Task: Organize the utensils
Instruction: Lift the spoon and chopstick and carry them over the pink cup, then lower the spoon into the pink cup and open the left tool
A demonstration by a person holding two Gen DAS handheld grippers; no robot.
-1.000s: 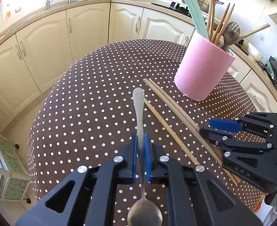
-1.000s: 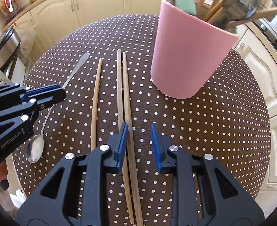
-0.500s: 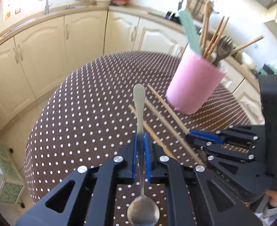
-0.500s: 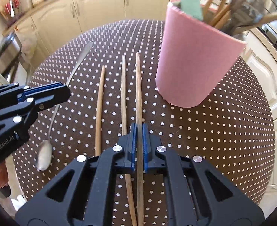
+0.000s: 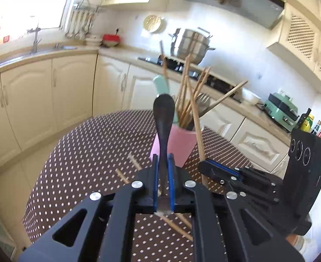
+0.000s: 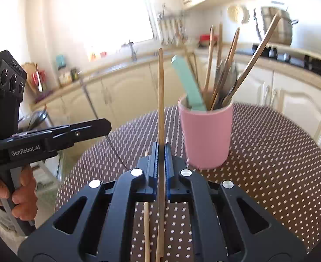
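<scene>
Both my grippers have lifted off the dotted table (image 5: 77, 152) since a second ago: my left gripper (image 5: 162, 163) stays clamped on the spoon (image 5: 163, 118), handle pointing at twelve o'clock. My right gripper (image 6: 161, 152), jaws just closed, now pinches one chopstick (image 6: 161, 91) upright, the pink cup (image 6: 206, 135) at two o'clock, two chopsticks (image 5: 171, 224) left lying below.

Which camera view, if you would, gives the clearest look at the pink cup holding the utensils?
The right wrist view: the pink cup stands there unobstructed, rim to base, though slightly blurred. In the left wrist view the same cup is partly hidden behind the spoon clamped in the left gripper.
</scene>
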